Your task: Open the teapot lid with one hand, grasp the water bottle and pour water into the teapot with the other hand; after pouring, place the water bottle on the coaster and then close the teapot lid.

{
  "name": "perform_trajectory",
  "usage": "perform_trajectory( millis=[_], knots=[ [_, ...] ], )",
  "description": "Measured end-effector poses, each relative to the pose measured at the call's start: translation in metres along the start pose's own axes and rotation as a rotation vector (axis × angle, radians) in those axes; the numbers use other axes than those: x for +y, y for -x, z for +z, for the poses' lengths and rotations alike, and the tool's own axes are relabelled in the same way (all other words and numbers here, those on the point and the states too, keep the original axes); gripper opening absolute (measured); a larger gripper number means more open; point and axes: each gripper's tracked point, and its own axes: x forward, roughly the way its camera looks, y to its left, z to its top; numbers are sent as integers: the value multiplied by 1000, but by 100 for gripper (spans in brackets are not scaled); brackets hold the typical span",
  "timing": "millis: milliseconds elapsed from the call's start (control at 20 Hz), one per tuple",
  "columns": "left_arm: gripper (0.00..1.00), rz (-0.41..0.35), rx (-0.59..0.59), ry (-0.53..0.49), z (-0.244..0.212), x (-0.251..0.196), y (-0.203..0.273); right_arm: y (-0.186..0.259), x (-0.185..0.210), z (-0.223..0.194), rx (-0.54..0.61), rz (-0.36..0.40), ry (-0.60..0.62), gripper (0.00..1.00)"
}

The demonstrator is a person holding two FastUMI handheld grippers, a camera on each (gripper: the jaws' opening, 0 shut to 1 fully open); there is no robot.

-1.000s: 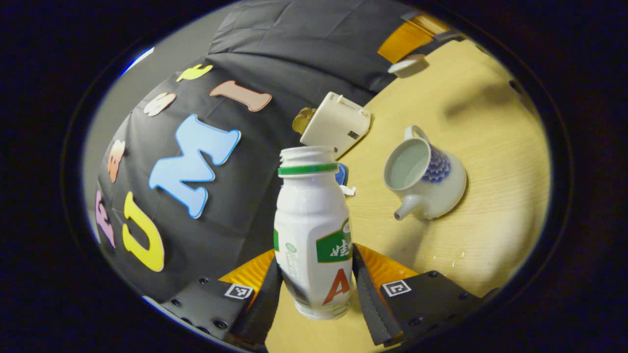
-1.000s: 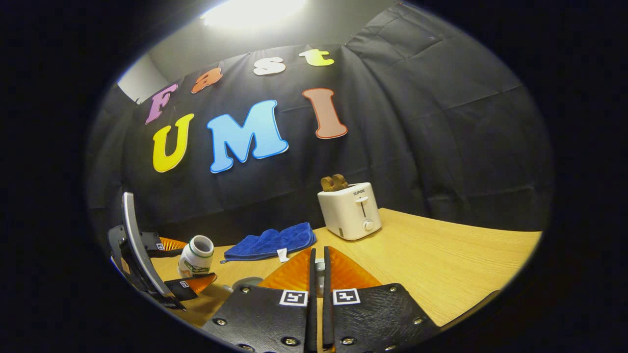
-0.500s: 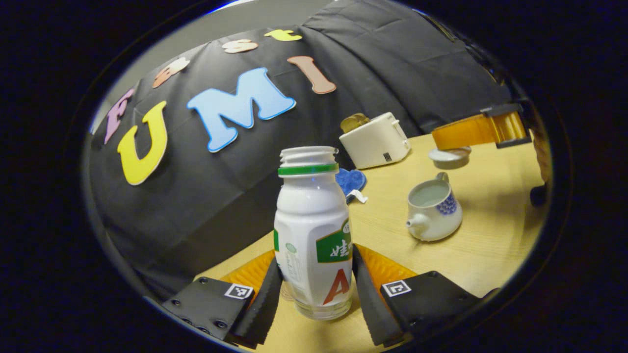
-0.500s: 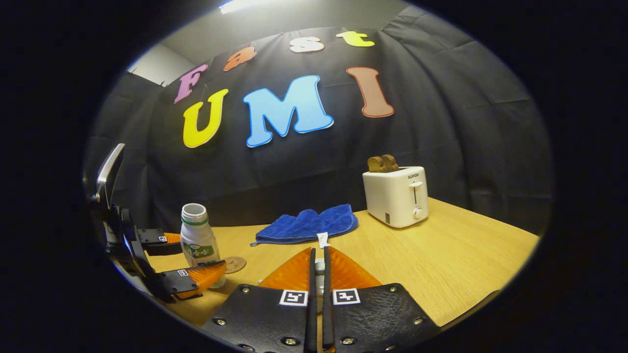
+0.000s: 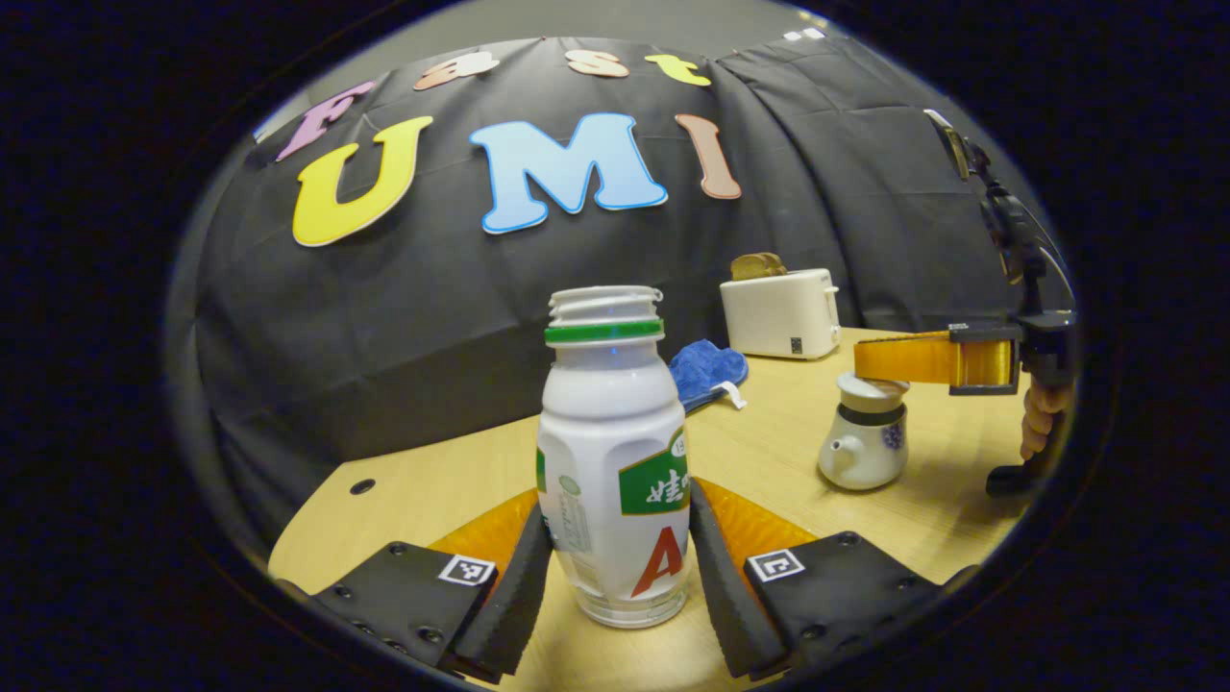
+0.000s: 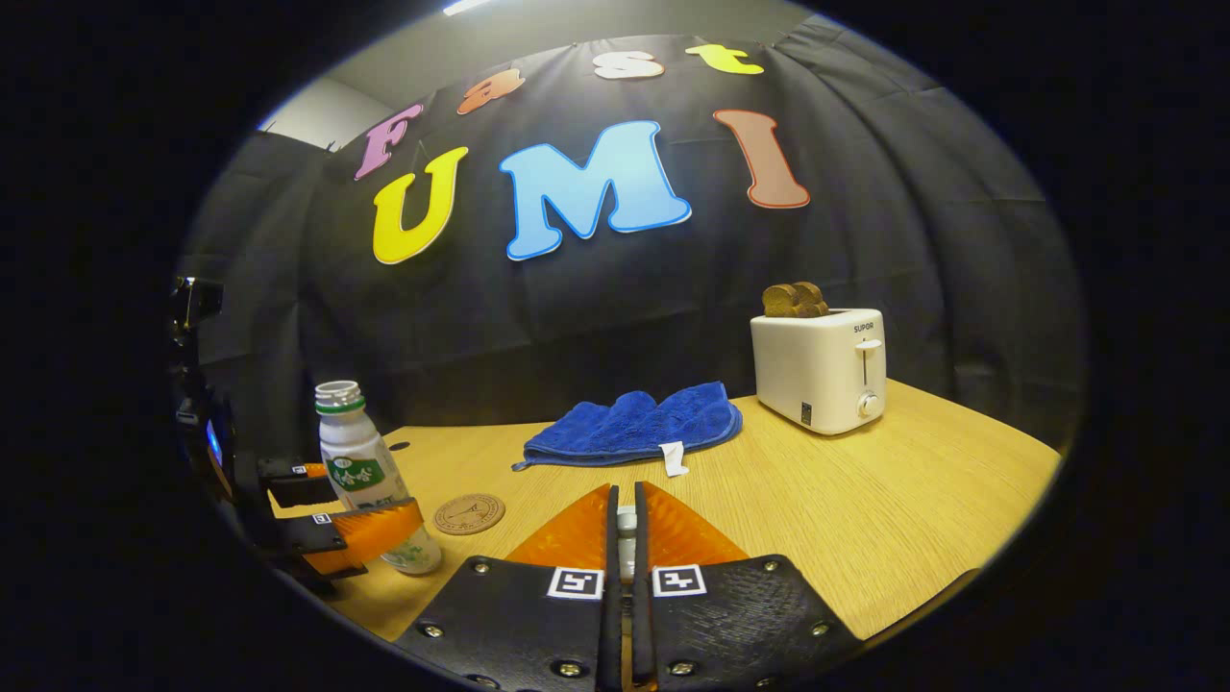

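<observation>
My left gripper point(image 5: 620, 509) is shut on the white water bottle point(image 5: 605, 413), which has a green neck ring and no cap and stands upright low over the table. In the right gripper view the bottle point(image 6: 370, 481) and the left gripper point(image 6: 336, 514) are at the far left, just left of the round brown coaster point(image 6: 469, 512). My right gripper point(image 6: 625, 495) is shut on the knob of the teapot lid point(image 6: 626, 524). In the left gripper view the lid point(image 5: 873, 386) rests at the mouth of the white-and-blue teapot point(image 5: 865, 457), under the right gripper point(image 5: 903, 358).
A folded blue cloth point(image 6: 634, 437) lies at the back of the wooden table point(image 6: 865, 519). A white toaster point(image 6: 817, 370) with bread in it stands at the back right. A person's hand point(image 5: 1038, 423) holds the right gripper.
The bottle has swung from tilted near the teapot back to upright and moved away to the left. The right gripper has brought the lid down to the teapot's mouth.
</observation>
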Motion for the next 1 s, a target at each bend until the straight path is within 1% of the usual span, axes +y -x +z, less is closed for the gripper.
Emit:
perform_trajectory(
  millis=[100, 150, 300, 550, 700, 750, 800, 850, 900, 950, 1000],
  knots=[
    [76, 14, -20, 32, 4, 10, 4, -2, 0, -4, 11, -8, 21, 4],
    [85, 20, -25, 49, 4, 14, 5, -3, 1, -5, 10, -9, 24, 4],
    [85, 18, -28, 112, -3, 21, 5, -1, 2, -6, 4, -14, 31, 4],
    [85, 39, -46, 179, -2, 36, 6, 2, 1, -14, 12, -32, 72, 4],
    [84, 50, -56, 199, -1, 42, 2, 2, -1, -20, 34, -47, 87, 4],
    [84, 51, -56, 205, 1, 43, 1, 1, -1, -19, 20, -51, 81, 4],
    [84, 53, -51, 212, 1, 45, -1, 1, -1, -23, 27, -51, 81, 6],
    [84, 54, -51, 220, 2, 47, -5, 3, -3, -20, 19, -61, 85, 10],
    [84, 54, -51, 228, 3, 48, -8, 9, 1, -21, 20, -54, 81, 16],
    [84, 53, -55, 235, 6, 50, -13, 8, 2, -21, 17, -52, 77, 28],
    [84, 56, -54, 239, 9, 51, -16, 9, 1, -21, 14, -60, 81, 60]
  ],
)
